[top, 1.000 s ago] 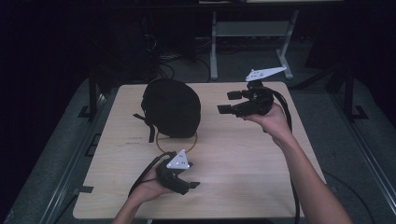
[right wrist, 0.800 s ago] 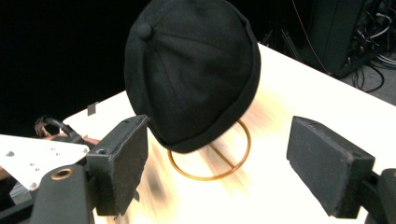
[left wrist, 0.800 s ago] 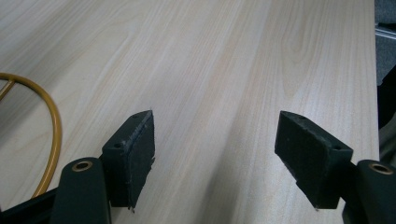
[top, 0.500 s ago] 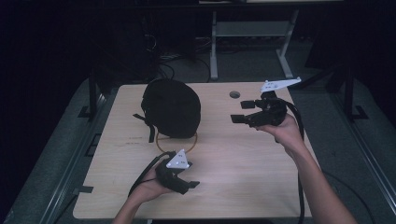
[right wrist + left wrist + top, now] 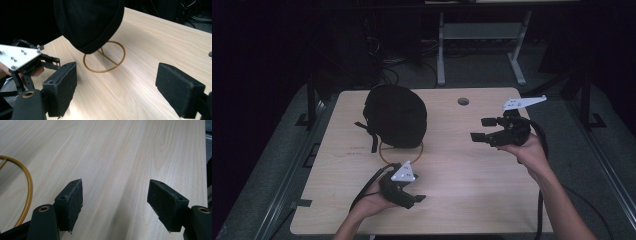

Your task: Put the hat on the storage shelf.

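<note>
Scene: pale wood-grain table [image 5: 472, 190], a person seated at the near edge, one claw in each hand.
Thing in hand: black rounded fabric hat [image 5: 396, 116] perched on a thin gold wire stand with a ring base [image 5: 401, 152], far-left part of the table.
Left claw [image 5: 413, 198]: low over the near table, just in front of the ring base; jaws wide apart, nothing between them. Its own view gives bare wood ahead and a gold arc of the ring at the left edge.
Right claw [image 5: 479, 129]: raised over the right side, jaws spread wide and empty, having just finished opening.
Key relation: the hat lies straight along the right claw's line of sight, across open table; jaws face it squarely.
Nearer hand: left is closer to the base, but it points past it, not at the hat.
Judgement: right claw looks set to make the reach; the dome is broad, so a pinch on the brim or fabric seems likelier than spanning it.
</note>
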Demonstrator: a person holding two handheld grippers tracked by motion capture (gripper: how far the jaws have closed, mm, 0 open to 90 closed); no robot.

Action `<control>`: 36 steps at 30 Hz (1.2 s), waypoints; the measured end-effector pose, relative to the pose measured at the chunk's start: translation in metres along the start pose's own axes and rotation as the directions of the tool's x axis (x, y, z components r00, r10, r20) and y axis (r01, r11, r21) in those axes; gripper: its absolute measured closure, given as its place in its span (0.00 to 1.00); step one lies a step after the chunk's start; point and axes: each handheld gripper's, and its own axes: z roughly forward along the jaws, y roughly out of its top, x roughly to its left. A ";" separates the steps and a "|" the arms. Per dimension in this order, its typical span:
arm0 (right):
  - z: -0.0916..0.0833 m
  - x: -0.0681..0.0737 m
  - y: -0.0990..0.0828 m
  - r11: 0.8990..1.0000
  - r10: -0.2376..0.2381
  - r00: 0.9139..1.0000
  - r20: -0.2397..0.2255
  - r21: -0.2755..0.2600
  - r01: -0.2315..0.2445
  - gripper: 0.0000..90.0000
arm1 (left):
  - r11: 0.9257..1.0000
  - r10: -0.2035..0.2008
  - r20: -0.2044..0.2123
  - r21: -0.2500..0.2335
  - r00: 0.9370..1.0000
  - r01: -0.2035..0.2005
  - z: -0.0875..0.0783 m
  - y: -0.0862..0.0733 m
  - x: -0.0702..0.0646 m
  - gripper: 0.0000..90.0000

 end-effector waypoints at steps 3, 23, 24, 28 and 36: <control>-0.002 -0.003 -0.009 1.000 0.013 1.000 0.003 0.004 -0.013 0.19 | 1.000 -0.001 -0.001 0.003 1.000 0.001 0.000 0.000 0.000 0.32; -0.018 -0.014 -0.060 0.996 0.082 0.996 0.019 0.017 -0.082 0.19 | 1.000 -0.005 -0.002 -0.005 1.000 0.005 0.002 -0.001 0.000 0.32; -0.018 -0.015 -0.062 0.996 0.082 0.996 0.019 0.016 -0.083 0.19 | 1.000 -0.007 -0.003 -0.004 1.000 0.007 0.001 -0.002 0.000 0.32; -0.021 -0.016 -0.068 0.996 0.092 0.996 0.022 0.019 -0.092 0.19 | 1.000 -0.010 -0.007 -0.009 1.000 0.010 0.001 -0.002 0.000 0.32; -0.024 -0.016 -0.087 0.994 0.109 0.994 0.030 0.027 -0.110 0.19 | 1.000 -0.011 -0.007 -0.011 1.000 0.011 0.000 -0.002 0.000 0.32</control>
